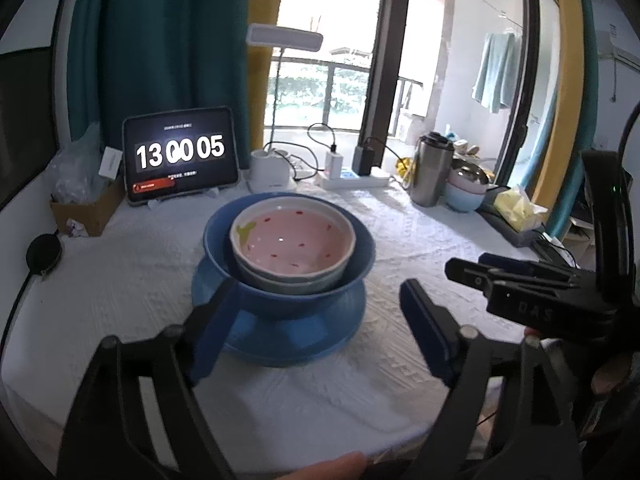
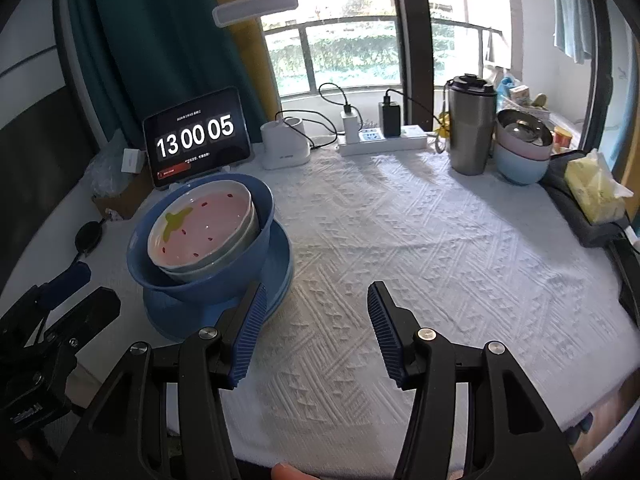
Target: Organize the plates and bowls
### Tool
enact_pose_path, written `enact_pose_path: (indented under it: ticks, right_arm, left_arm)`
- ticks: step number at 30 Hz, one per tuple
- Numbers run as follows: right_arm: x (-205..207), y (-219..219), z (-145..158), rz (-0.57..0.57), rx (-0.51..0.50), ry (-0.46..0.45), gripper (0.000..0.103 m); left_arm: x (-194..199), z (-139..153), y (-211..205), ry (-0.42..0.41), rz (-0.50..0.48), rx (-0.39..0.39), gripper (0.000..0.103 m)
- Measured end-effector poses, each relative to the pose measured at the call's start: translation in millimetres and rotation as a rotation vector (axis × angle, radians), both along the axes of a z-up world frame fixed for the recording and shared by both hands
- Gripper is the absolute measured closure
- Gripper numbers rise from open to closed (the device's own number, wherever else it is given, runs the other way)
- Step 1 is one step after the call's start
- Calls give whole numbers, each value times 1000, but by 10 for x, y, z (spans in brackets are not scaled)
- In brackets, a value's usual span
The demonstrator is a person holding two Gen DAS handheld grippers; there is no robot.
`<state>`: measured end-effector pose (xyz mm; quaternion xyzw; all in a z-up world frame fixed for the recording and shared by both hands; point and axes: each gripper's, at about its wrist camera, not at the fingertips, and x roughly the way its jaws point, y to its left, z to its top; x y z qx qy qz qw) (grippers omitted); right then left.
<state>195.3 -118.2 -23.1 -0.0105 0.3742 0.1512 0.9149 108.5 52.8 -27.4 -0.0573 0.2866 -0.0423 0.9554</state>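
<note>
Nearest to us, our left gripper [image 1: 316, 320] stands wide open with nothing between its blue pads, and our right gripper [image 2: 316, 332] is spread just as wide over the white tablecloth [image 2: 420, 240], also empty.

Just ahead sits the stack: a blue plate [image 1: 280, 344] at the bottom, a blue bowl [image 1: 288, 292] on it, and inside that a pale bowl [image 1: 292, 276] holding a pink strawberry-patterned dish [image 1: 296, 244] (red flecks and a green leaf mark show on its inside). Our left finger covers part of the blue bowl's near wall.

Farther back, right of centre, a steel tumbler [image 2: 472, 128] stands beside a light blue bowl [image 2: 520, 168] with a pink bowl [image 2: 524, 148] nested in it and a metal bowl [image 2: 524, 128] on top; its contents are hard to make out.

At the rear the tablet [image 2: 196, 136] reads "13 00 05"; its smaller lines are illegible.
</note>
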Motion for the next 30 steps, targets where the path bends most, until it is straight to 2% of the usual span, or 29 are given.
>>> enact_pose_path:
  ticks: [11,16,22,30]
  right_arm:
    - [-338,-267,151,-44,9,-58,48]
    - [-514,-340,244,-66,-17,-108,48]
    - [-737,-427,359,-65,-15,-157,48]
    - [-1107,-478,548,-110,-77,-306,48]
  left_arm:
    - [-221,78,-137,-19,-34,14,16]
    - [-409,204,-167,-98,-35,15,16]
    - [-591,325,-146,-149,-22,-13,16]
    - [-876,446,-118,-251,27,0,15]
